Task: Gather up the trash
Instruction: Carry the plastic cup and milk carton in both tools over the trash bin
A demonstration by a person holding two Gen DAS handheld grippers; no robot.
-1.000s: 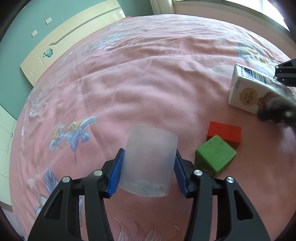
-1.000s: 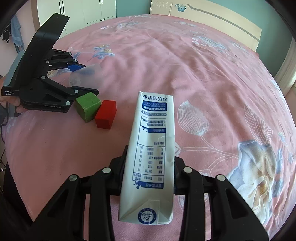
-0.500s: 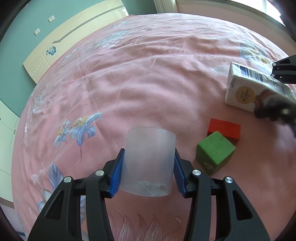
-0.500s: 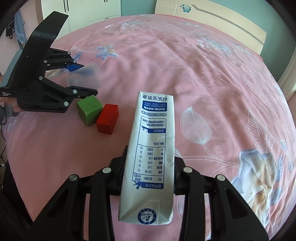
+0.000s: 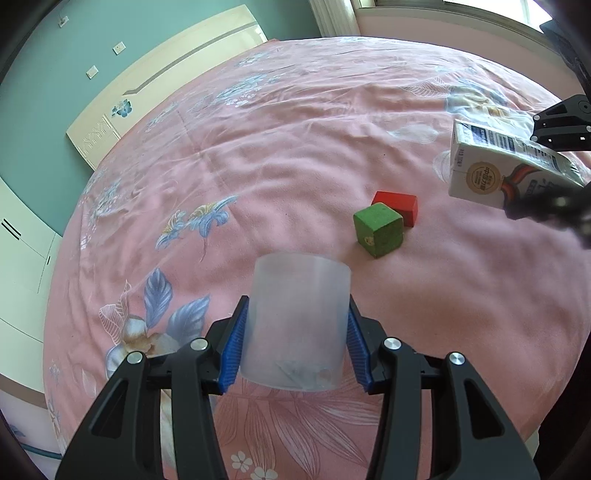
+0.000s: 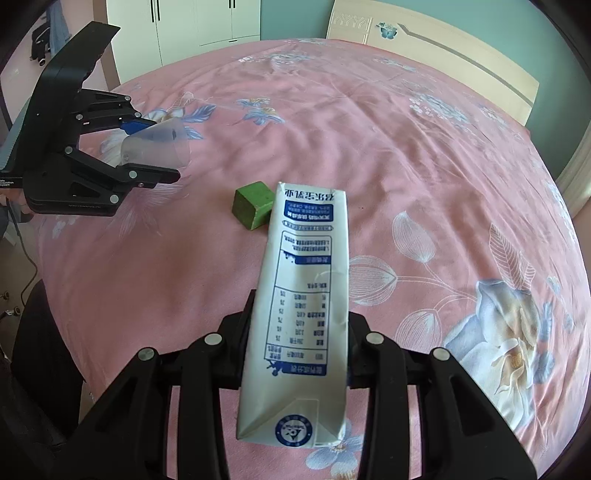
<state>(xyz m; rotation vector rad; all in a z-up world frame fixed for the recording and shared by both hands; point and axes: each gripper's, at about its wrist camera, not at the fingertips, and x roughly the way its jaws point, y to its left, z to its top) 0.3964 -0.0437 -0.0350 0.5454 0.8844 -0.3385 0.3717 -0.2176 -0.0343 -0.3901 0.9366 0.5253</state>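
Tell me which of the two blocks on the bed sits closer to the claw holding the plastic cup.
The green block. It lies nearer the left claw and its cup, while the red block touches it on the far side, toward the milk carton.

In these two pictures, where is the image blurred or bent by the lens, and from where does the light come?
Left wrist view: daylight enters from the window at upper right; the bed bulges like a dome from fisheye distortion; the right gripper at the edge is smeared. Right wrist view: the milk carton print is sharp; corners are dark.
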